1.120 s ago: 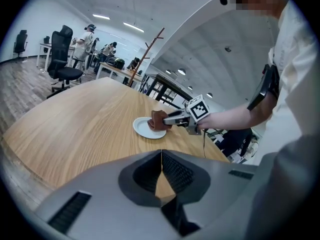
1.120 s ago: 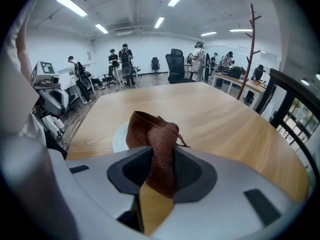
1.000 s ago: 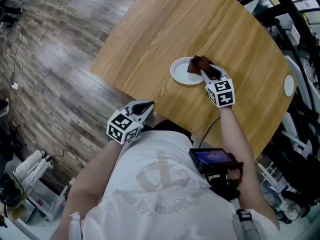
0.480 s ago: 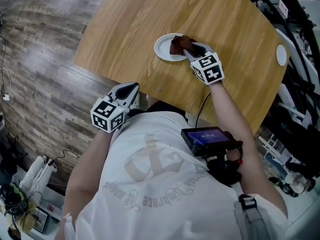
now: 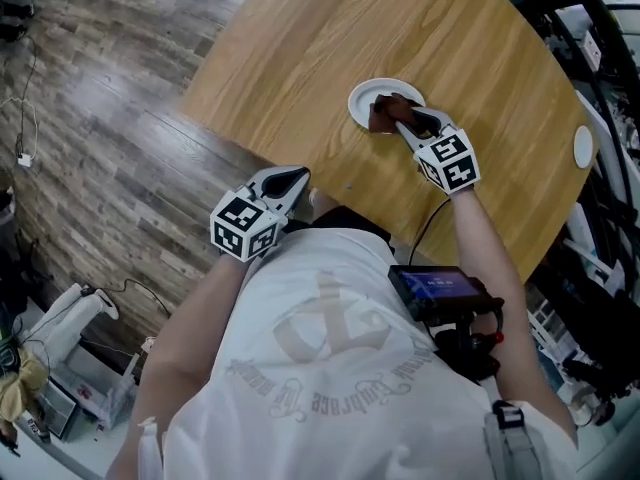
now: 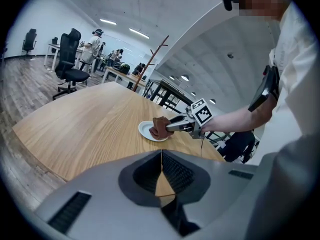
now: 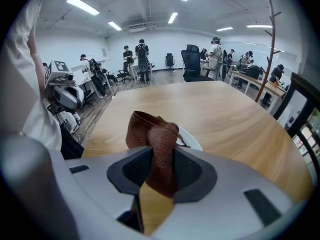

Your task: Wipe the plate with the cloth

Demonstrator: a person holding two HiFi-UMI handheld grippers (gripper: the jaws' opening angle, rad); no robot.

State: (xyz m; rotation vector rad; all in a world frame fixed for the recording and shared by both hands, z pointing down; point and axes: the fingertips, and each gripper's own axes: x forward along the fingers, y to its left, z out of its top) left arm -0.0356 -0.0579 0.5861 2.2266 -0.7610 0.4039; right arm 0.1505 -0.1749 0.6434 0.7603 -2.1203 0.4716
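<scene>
Jaws: right pair clamped, left pair shut

Right gripper (image 7: 160, 171) jaws pinch crumpled brown fabric cloth (image 7: 150, 131), which rests on small round white plate (image 5: 362, 96) near front edge of light wooden table (image 5: 300, 48). Left gripper (image 6: 161, 171) jaws together, nothing btwn; held off table edge, by person's white shirt (image 5: 320, 368), well apart from plate.

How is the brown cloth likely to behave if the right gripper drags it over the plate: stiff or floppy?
Probably floppy: the cloth bunches in soft folds where the right gripper pinches it, so it should drape rather than scrape. The plate lies unheld on the smooth table, so it may slide under the drag.
</scene>
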